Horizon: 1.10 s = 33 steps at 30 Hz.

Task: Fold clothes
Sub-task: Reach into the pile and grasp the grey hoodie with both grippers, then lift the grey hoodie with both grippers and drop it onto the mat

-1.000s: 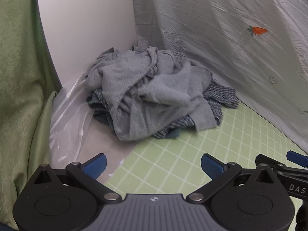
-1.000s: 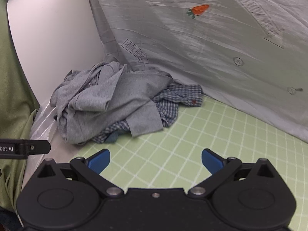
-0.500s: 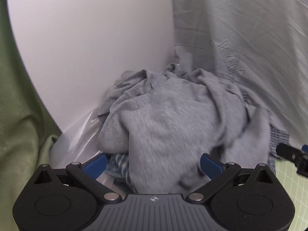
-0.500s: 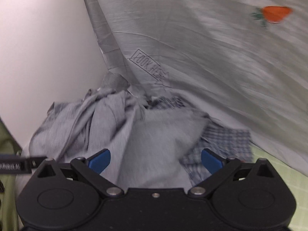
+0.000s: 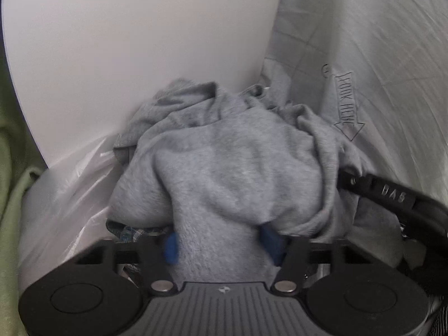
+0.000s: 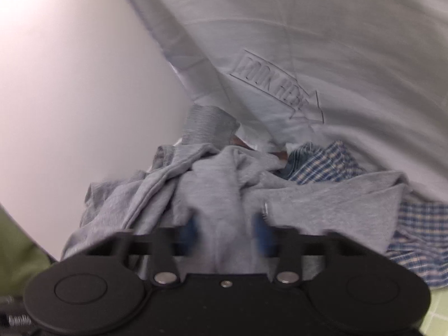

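A heap of clothes lies in the corner, with a grey knit garment [image 5: 238, 173] on top and a blue checked shirt [image 6: 330, 165] under it at the right. My left gripper [image 5: 221, 242] is pushed into the near edge of the heap and its blue pads are closing on a fold of the grey garment. My right gripper [image 6: 226, 229] is closing on another bunched fold of the grey garment [image 6: 221, 184]. The right gripper's arm [image 5: 397, 198] shows at the right of the left wrist view. The fingertips are blurred and partly buried in cloth.
A white panel [image 5: 134, 56] stands behind the heap at the left. A grey sheet [image 6: 322, 42] printed with an arrow hangs behind at the right. Clear plastic film [image 5: 70, 184] lies left of the heap. Green cloth [image 5: 11, 196] borders the far left.
Both grippers have moved forward from the green grid mat into the heap. Their jaws have narrowed from wide open onto folds of the grey garment.
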### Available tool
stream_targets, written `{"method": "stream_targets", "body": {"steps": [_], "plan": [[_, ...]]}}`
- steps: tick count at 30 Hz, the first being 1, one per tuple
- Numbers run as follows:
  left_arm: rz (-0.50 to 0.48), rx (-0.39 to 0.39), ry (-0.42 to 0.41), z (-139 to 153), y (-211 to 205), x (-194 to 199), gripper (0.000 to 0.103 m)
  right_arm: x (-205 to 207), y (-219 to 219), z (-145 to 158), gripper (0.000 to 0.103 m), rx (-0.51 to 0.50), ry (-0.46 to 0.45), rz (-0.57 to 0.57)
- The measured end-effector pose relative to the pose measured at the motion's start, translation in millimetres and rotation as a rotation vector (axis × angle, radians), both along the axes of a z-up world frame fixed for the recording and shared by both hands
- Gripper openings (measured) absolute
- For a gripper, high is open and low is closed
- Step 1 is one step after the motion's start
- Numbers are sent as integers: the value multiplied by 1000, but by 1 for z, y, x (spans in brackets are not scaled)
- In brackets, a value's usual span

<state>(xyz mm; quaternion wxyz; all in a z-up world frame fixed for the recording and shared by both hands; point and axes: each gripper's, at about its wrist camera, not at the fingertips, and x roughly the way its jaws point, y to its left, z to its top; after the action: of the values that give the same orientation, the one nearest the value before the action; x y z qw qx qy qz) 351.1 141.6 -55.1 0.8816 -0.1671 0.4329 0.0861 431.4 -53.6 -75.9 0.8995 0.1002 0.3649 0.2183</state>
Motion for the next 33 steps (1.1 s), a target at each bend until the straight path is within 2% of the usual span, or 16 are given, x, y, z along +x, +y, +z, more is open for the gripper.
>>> {"method": "stream_targets", "body": {"steps": [1,2,5,10,13,17,24,27,29,30,33], "plan": [[0,20,-5,3,-5,-1,30,-6,0,4,18,-31,-26,16],[4,37,-9,6,-8,-3,21,-13,-4,10,16,-36,-46,7],[-6,59,-53,23,-16,-16,14,-35,-16,28,14,-52,-105,-21],[-96,68,-189,67,-35,-56,13,-100,-57,69,13,11,-209,-102],[-172,45,-274,95,-55,-87,13,-155,-79,94,13,-1,-291,-151],[-288,42,-364,131,-94,-142,13,-237,-126,122,13,24,-355,-259],[-567,-61,-452,167,-187,-255,13,-406,-216,155,13,-28,-432,-463],[-659,-155,-384,155,-225,-299,14,-477,-254,156,13,-116,-427,-576],[-677,-172,-256,127,-250,-318,19,-515,-281,143,14,-143,-363,-649],[-675,-169,-177,111,-262,-325,19,-523,-295,129,18,-159,-278,-667],[-634,-116,63,61,-290,-348,25,-546,-328,83,39,-253,-18,-715]]}}
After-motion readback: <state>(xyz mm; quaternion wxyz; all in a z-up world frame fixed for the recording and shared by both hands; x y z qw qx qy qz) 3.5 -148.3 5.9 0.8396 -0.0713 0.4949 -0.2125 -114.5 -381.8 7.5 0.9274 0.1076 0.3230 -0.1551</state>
